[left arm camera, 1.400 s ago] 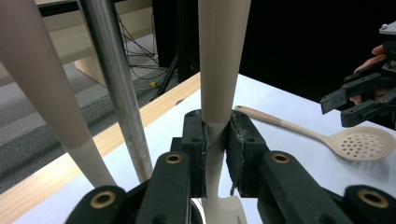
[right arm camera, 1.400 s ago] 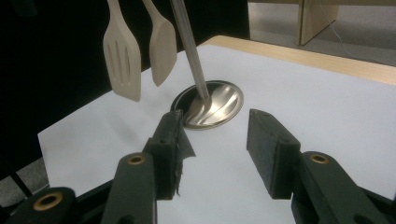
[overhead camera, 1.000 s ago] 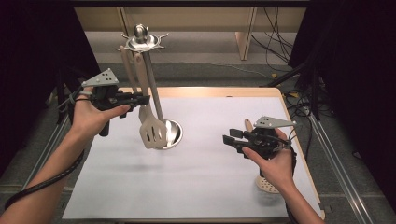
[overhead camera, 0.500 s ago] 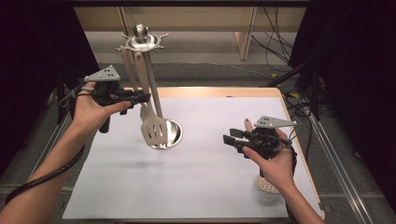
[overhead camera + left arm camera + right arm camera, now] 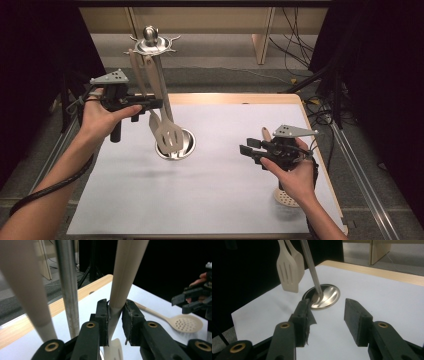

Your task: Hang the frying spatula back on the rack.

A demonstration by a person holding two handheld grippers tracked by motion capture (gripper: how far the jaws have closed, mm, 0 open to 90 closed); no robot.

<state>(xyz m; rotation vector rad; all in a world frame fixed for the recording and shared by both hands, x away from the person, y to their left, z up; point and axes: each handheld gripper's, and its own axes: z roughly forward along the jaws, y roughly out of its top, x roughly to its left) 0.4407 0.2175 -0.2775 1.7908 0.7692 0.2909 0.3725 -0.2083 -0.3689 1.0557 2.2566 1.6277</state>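
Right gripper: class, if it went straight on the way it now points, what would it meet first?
Probably the stand's round metal base and its pole: the open right gripper aims over bare white sheet toward it. Depth is uncertain.

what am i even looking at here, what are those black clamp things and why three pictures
No robot here: a person holds a hand-operated clamp, called a gripper, in each hand. The high view comes from a fixed camera above the table. The other two come from small cameras riding on each gripper, looking along its black jaws.

On the white table stands a metal utensil stand, a pole on a round shiny base, with pale utensils hanging from its top, among them a slotted spatula. A perforated spoon lies flat on the table near the person's right hand.

The left gripper has its jaws closed on the handle of one hanging utensil. The right gripper is open, holds nothing, and hovers above the table, pointing towards the stand.
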